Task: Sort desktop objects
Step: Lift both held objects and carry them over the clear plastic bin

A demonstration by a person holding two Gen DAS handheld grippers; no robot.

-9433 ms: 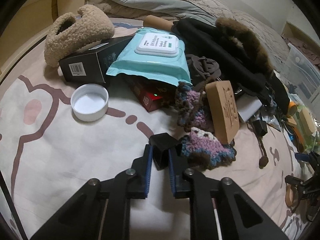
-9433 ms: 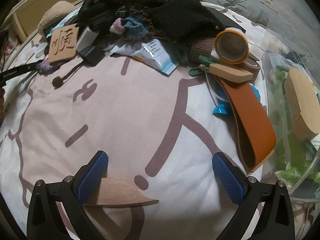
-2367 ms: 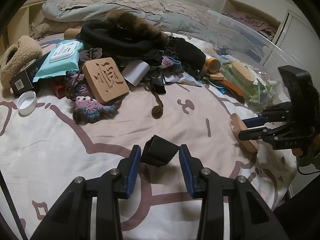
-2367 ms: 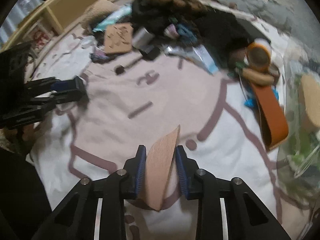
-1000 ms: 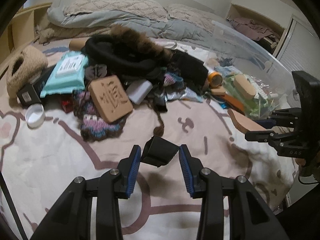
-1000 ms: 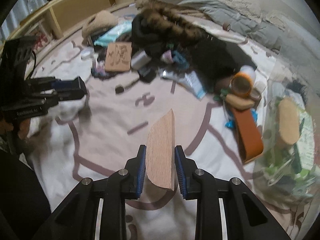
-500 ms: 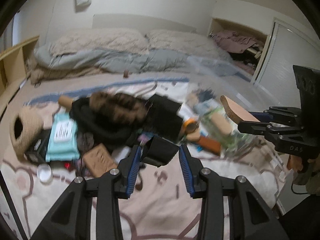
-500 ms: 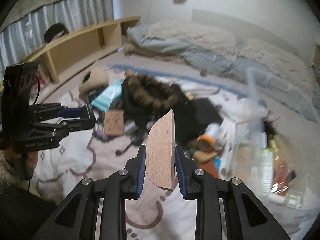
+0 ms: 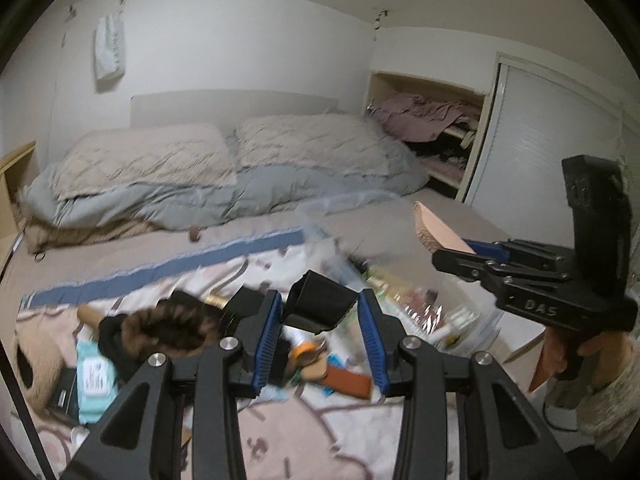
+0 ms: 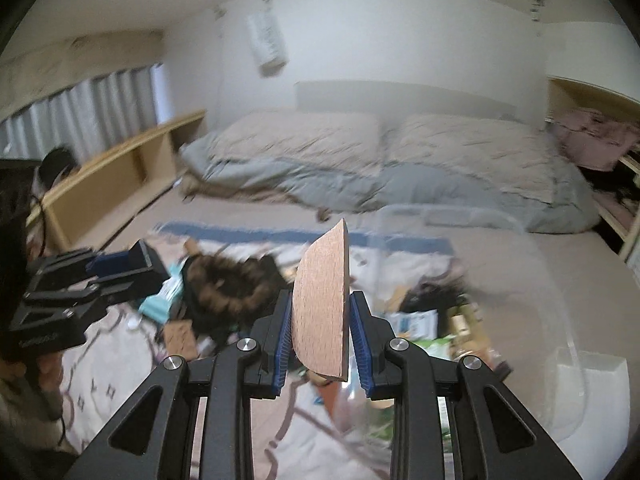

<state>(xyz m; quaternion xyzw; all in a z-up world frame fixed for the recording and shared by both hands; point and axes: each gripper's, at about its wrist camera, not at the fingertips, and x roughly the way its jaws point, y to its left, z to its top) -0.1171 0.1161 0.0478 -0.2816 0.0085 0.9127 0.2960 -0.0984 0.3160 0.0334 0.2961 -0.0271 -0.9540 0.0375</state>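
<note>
Right gripper (image 10: 320, 336) was clamped on a wooden wedge (image 10: 320, 304) standing on edge; left gripper (image 9: 320, 326) pinched a small black box (image 9: 320, 304). Both hung above the bed, with the clear plastic bin (image 10: 560, 320) lower right of the wedge, nearer the right hand.

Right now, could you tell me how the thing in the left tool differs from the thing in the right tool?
The left tool grips a black box; the right tool grips a wooden piece. The box is dark, angular and open-topped; the wood is pale, flat, with one curved edge. The box sits tilted, while the wood stands on edge. Both are clamped between blue pads, clear of the bed.
</note>
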